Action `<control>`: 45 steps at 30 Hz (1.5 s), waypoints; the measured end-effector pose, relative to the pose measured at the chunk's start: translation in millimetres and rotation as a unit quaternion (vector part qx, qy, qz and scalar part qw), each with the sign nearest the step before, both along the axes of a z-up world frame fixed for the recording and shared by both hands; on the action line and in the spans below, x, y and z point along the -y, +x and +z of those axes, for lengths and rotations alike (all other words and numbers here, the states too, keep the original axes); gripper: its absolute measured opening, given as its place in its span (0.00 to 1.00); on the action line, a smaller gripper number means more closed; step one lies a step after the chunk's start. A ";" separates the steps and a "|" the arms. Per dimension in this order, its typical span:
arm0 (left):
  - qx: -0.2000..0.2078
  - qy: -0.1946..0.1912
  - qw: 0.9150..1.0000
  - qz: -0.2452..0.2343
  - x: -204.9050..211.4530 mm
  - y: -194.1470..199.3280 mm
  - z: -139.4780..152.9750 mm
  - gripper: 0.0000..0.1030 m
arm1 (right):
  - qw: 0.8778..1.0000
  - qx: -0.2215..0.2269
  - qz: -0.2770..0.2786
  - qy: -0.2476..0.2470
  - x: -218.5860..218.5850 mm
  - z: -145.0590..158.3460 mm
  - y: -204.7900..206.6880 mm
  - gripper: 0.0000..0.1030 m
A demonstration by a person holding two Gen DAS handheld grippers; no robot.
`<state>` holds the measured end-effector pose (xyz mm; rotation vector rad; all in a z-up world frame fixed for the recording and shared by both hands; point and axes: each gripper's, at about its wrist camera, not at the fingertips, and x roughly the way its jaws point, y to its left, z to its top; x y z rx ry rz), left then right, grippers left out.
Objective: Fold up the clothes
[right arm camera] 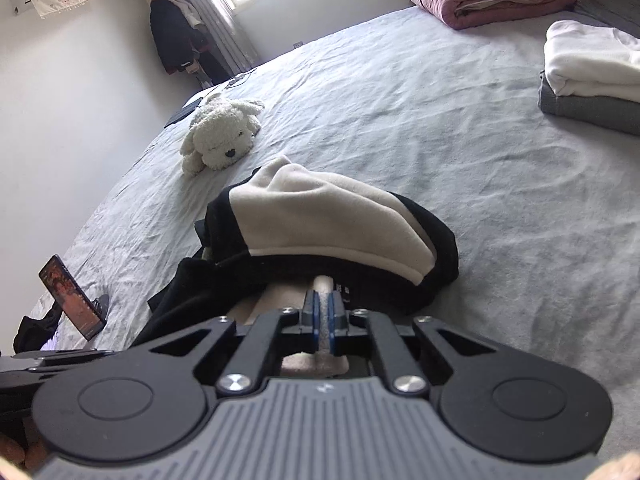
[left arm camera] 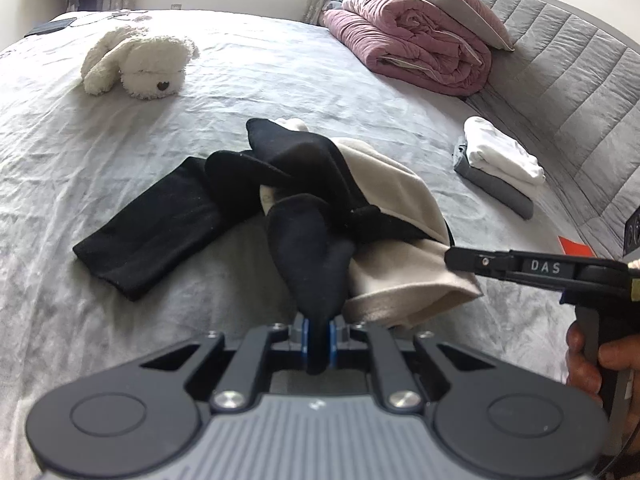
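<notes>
A black and beige fleece garment (left arm camera: 304, 200) lies crumpled on the grey bed sheet (left arm camera: 120, 152), one black sleeve (left arm camera: 152, 224) stretched out to the left. My left gripper (left arm camera: 319, 334) is shut on a black fold of it, pulled up off the bed. The right gripper (left arm camera: 456, 258) reaches in from the right, at the beige edge. In the right wrist view the same garment (right arm camera: 328, 220) bunches just ahead, and my right gripper (right arm camera: 323, 320) is shut on a beige strip of its cloth.
A white plush dog (left arm camera: 138, 64) lies far left on the bed. A folded white and grey stack (left arm camera: 496, 164) sits right, near the padded headboard (left arm camera: 568, 80). A rolled pink quilt (left arm camera: 412, 40) lies at the back. A phone on a stand (right arm camera: 72, 298) stands at left.
</notes>
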<state>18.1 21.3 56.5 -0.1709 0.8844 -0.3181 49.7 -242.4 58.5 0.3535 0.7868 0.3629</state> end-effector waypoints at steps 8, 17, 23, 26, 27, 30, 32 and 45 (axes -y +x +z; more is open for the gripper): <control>-0.001 -0.001 1.000 -0.023 3.5 -50.5 0.5 0.09 | 1.000 -0.001 0.029 -0.008 2.8 6.5 -28.2 0.07; -0.029 0.021 0.999 -0.038 3.8 -86.3 -11.7 0.08 | 0.997 0.023 0.062 -0.030 -4.9 19.0 -45.9 0.31; -0.039 0.051 0.997 -0.047 7.9 -87.2 -23.1 0.13 | 0.996 0.028 0.060 -0.052 -6.5 15.8 -44.6 0.54; -0.026 0.065 0.996 -0.047 7.6 -85.1 -19.7 0.34 | 0.997 0.021 0.051 -0.050 -2.0 13.8 -40.3 0.56; -0.016 0.071 0.996 -0.046 7.3 -84.1 -16.7 0.40 | 0.998 0.019 0.047 -0.049 0.1 13.3 -38.7 0.57; 0.019 0.092 0.994 -0.048 7.6 -80.1 -6.7 0.49 | 0.998 0.015 0.038 -0.047 4.1 12.4 -35.2 0.58; 0.050 0.103 0.992 -0.054 8.3 -75.1 0.4 0.58 | 0.998 0.012 0.033 -0.045 6.3 12.0 -33.1 0.59; 0.069 0.063 0.990 -0.109 21.2 -30.8 2.3 0.53 | 0.999 0.000 0.018 -0.046 13.1 8.7 -28.5 0.60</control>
